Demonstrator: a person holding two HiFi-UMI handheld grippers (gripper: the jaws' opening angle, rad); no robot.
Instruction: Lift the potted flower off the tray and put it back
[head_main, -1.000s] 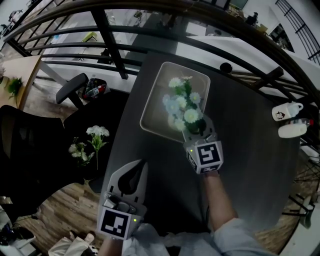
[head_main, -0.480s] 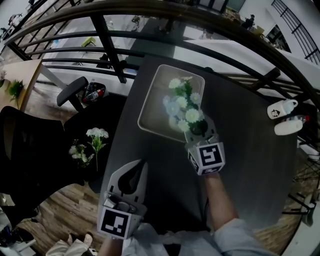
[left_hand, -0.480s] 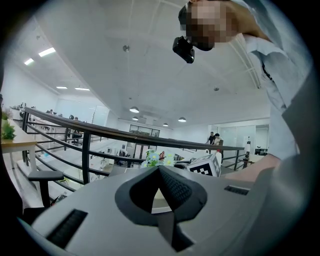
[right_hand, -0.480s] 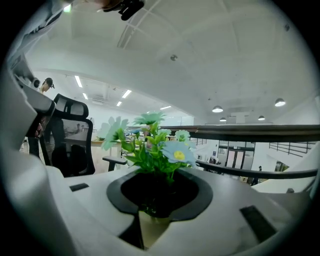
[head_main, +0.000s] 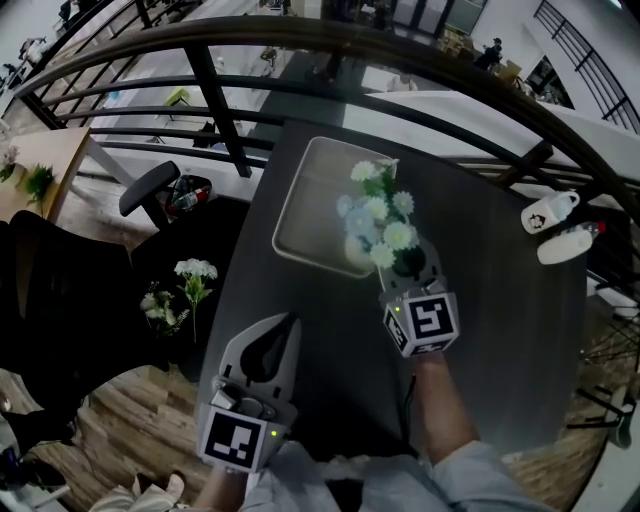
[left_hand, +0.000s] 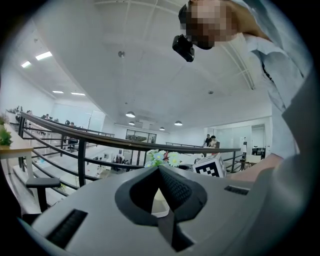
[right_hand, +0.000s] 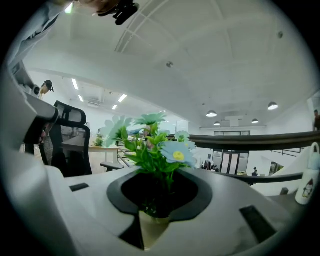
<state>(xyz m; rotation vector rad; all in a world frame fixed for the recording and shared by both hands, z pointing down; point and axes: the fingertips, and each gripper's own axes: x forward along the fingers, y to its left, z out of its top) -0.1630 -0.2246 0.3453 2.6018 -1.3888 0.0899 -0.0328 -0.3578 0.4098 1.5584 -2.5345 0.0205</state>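
The potted flower, a bunch of white and pale blue blooms in a small pot, hangs in the air over the right edge of the pale tray. My right gripper is shut on the pot, and its fingers hide most of it in the head view. In the right gripper view the blooms rise above the jaws and the cream pot is squeezed between them. My left gripper is shut on nothing near the table's front left edge. Its view shows the fingertips meeting.
The dark table carries two white cups at its far right edge. A black railing runs behind the table. Left of the table, lower down, are an office chair and a second bunch of flowers.
My right gripper has lifted the potted flower and carried it right, from over the tray's middle to its right edge. The left gripper has risen slightly.
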